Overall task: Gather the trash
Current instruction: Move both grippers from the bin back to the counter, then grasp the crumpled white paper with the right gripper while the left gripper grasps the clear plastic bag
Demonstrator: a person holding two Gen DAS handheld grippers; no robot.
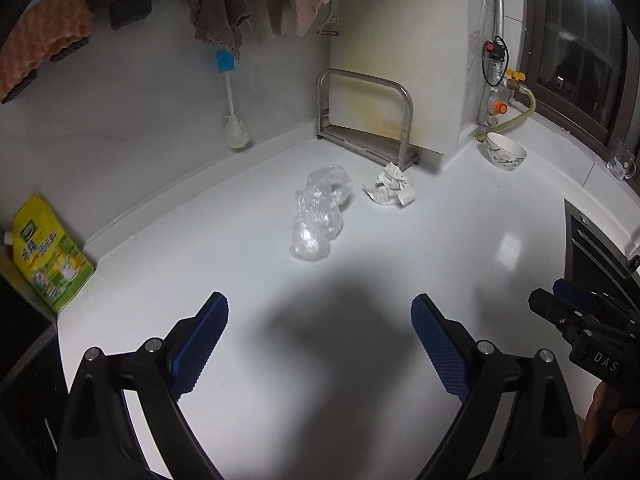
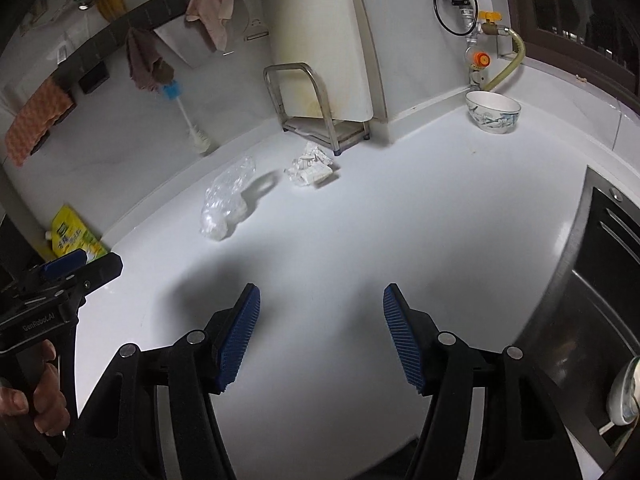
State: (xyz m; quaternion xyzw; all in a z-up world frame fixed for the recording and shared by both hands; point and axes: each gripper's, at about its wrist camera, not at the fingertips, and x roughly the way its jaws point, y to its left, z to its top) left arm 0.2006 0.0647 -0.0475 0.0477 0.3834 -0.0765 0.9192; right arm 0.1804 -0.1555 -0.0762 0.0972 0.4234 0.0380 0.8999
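Note:
A crumpled clear plastic bag (image 1: 320, 212) lies on the white counter (image 1: 440, 248), ahead of my left gripper (image 1: 320, 304), which is open and empty. A crumpled white paper wad (image 1: 390, 190) lies just right of the bag, in front of a metal rack. In the right wrist view the bag (image 2: 226, 200) lies ahead to the left and the paper (image 2: 310, 168) lies ahead. My right gripper (image 2: 322, 296) is open and empty above the counter (image 2: 400, 240). Each gripper shows at the edge of the other's view.
A metal rack (image 1: 368, 120) stands against a white board in the corner. A bowl (image 1: 506, 152) sits at the back right by gas pipes. A bottle brush (image 1: 234, 120) leans on the wall. A yellow refill pouch (image 1: 48, 256) stands at the left. A steel sink (image 2: 600, 280) borders the right.

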